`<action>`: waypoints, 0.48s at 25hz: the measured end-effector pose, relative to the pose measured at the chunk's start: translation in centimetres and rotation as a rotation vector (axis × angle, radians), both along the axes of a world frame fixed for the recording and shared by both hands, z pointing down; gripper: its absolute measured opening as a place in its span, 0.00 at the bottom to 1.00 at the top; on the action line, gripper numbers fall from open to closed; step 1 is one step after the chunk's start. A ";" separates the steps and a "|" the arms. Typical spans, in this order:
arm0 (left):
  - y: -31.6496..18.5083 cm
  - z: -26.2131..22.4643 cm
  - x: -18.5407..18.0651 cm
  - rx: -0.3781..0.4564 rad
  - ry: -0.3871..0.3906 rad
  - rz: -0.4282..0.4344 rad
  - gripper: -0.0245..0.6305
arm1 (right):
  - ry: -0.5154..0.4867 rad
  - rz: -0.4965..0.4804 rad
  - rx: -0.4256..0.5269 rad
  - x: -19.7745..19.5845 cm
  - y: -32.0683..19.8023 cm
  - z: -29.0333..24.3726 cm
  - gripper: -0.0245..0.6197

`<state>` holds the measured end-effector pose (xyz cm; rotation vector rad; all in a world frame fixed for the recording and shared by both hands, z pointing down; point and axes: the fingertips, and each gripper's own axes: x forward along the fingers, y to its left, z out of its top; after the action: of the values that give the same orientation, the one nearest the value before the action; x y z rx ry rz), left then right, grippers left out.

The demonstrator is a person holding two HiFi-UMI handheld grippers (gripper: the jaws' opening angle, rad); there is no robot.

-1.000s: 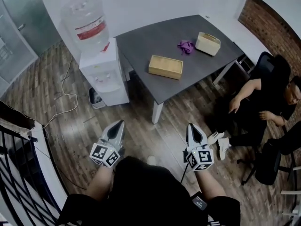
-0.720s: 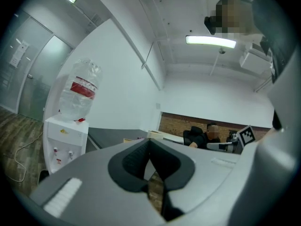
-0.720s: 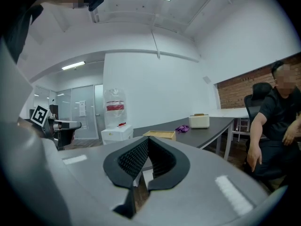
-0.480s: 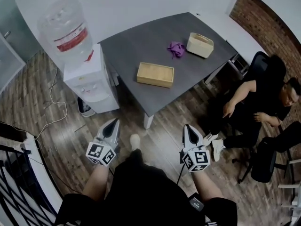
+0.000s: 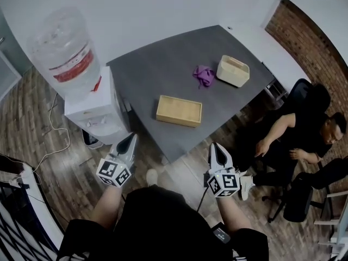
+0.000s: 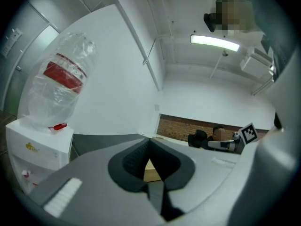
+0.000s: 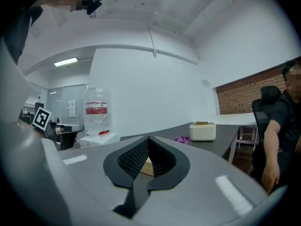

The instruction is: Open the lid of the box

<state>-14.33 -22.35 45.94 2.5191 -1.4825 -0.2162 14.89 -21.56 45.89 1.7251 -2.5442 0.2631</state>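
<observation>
- Head view looks down on a grey table (image 5: 163,69) with a flat wooden box (image 5: 179,111) near its 6 o'clock corner. The box's lid lies shut and level.
- Neither tool touches the box, and both are held well short of the table edge over the wooden floor.
- Left gripper (image 5: 130,140) sits at about 7 o'clock from the box, with its marker cube nearest the person. In the left gripper view the left gripper (image 6: 149,140) has its jaws together at the tips with nothing between them. The box (image 6: 150,171) shows as a pale wedge through the hollow of the pads, far beyond them.
- Right gripper (image 5: 216,148) sits at about 5 o'clock from the box. In the right gripper view the right gripper (image 7: 148,138) also has its jaws pressed together and empty, and the box (image 7: 147,166) again shows through the hollow behind the tips.
- A crumpled purple cloth (image 5: 204,75) lies on the table at 1 o'clock from the box, apart from it.
- Just beside the cloth, at its 3 o'clock, stands a cream container (image 5: 232,70). It is perhaps a lidded tub, though the view is too small to be sure.
- A white water dispenser (image 5: 95,110) stands against the table's 9 o'clock side, carrying a clear bottle (image 5: 60,56) with a red label.
- A seated person (image 5: 296,140) in dark clothes is at 3 o'clock from the box, off the table's far side, in a black chair (image 5: 304,91).
</observation>
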 end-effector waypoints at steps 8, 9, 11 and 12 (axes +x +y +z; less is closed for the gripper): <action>-6.2 1.9 0.2 -0.061 -0.030 0.077 0.04 | 0.019 0.044 -0.052 -0.8 -6.0 1.9 0.04; -7.0 2.2 0.3 -0.071 -0.031 0.087 0.04 | 0.023 0.052 -0.057 -0.8 -6.7 2.0 0.04; -8.3 2.8 0.6 -0.087 -0.040 0.112 0.04 | 0.034 0.068 -0.074 -0.7 -7.9 2.3 0.04; -8.9 3.1 0.7 -0.092 -0.050 0.126 0.04 | 0.040 0.078 -0.087 -0.7 -8.3 2.6 0.04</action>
<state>-13.66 -31.27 49.04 2.5491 -1.3135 -0.0630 14.17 -29.91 48.45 1.7809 -2.4040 0.3344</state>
